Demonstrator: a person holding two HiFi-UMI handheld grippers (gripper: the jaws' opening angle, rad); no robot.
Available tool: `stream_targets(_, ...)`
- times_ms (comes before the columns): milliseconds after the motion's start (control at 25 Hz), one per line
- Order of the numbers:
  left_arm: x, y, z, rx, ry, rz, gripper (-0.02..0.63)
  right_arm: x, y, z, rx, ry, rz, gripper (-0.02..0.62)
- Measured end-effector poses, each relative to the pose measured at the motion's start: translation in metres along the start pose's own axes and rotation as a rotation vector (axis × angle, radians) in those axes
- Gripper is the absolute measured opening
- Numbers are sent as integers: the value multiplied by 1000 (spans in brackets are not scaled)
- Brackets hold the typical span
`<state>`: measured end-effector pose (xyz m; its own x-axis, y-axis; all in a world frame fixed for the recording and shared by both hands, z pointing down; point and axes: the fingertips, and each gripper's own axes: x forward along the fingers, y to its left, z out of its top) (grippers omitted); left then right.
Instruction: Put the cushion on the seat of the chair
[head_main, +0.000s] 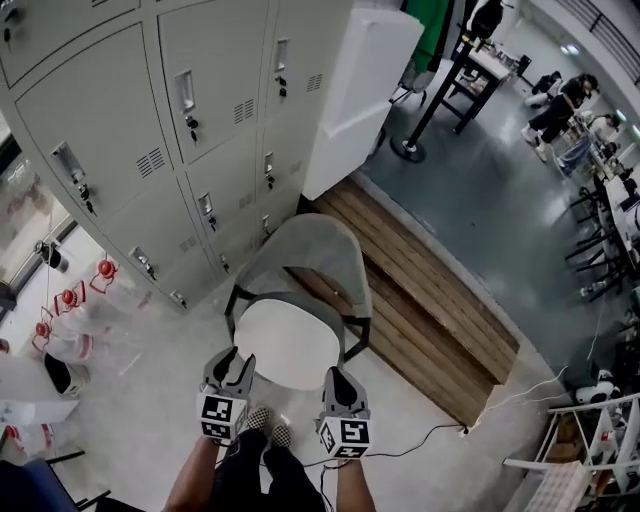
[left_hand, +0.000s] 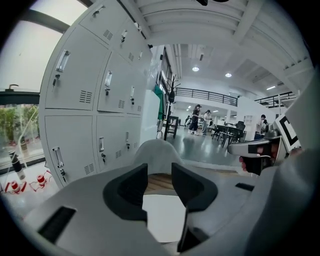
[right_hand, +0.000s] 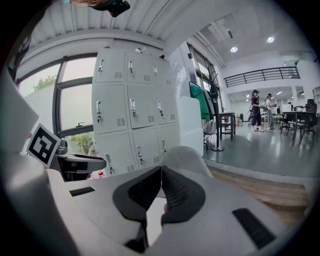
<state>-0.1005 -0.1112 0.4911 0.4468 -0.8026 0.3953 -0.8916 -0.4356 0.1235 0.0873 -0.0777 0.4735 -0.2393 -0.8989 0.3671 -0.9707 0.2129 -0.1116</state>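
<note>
A white round cushion lies flat on the seat of a grey shell chair with a black frame, in front of the lockers. My left gripper hovers over the cushion's near left edge, its jaws apart with nothing between them; the cushion shows through the gap. My right gripper hangs beside it at the cushion's near right edge, its pads pressed together and holding nothing. The chair back rises just beyond the right gripper.
Grey lockers stand behind and left of the chair. A wooden pallet lies to its right, with a white cabinet beyond. Red-capped bottles sit on the floor at left. A cable runs across the floor near my legs.
</note>
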Motion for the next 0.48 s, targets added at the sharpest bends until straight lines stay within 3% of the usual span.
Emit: stream_targets(480, -72, -34, 54, 63, -49, -47, 141, -65, 19, 50, -19, -76, 3, 29)
